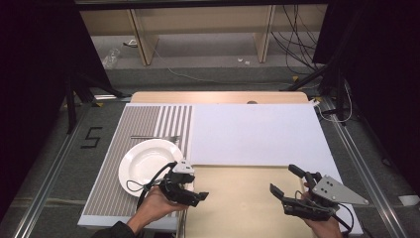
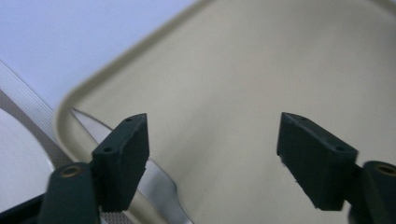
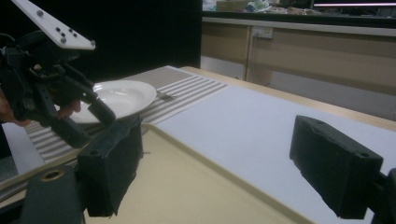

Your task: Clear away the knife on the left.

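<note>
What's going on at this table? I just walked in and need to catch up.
A person holds a gripper in each hand over a beige tray. The left gripper is open above a knife lying along the tray's edge. The right gripper is open and empty. A white plate and fork sit on the striped placemat.
</note>
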Available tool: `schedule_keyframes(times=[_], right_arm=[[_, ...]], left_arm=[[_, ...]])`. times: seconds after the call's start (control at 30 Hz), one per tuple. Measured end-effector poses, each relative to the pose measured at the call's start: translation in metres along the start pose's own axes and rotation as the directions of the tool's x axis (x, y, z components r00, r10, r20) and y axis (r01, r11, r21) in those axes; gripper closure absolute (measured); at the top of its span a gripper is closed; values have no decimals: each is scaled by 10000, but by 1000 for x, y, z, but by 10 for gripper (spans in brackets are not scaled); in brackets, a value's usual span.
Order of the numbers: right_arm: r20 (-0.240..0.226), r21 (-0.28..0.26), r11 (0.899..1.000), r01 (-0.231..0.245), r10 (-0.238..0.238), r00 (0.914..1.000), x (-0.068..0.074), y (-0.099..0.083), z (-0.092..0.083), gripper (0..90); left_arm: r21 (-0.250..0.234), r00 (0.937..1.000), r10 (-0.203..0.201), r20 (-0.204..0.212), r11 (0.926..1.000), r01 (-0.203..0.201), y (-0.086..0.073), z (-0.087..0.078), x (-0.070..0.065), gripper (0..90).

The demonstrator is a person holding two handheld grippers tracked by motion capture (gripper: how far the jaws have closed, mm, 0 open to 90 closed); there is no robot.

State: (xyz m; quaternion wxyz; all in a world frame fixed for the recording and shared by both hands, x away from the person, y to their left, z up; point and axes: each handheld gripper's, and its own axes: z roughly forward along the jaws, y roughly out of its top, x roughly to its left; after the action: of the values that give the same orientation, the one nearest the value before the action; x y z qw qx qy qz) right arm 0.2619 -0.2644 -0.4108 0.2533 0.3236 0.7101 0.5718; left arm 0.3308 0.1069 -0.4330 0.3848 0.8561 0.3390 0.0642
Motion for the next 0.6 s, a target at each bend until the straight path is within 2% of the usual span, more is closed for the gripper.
schedule_keyframes(times=[0.13,0.3,0.6], right_arm=[[-42,-40,10000,-85,85,10000,-1,-1,0,180],[-78,16,9999,-146,147,9999,-1,-2,0,180],[-122,-7,9997,-228,228,9997,-2,-3,1,180]], left_arm=[[-848,9989,-440,-159,9955,425,2,-8,5,206],[-1145,9983,-586,-66,9918,575,2,-11,7,184],[-1553,9978,-634,-199,9861,595,5,-21,13,169]])
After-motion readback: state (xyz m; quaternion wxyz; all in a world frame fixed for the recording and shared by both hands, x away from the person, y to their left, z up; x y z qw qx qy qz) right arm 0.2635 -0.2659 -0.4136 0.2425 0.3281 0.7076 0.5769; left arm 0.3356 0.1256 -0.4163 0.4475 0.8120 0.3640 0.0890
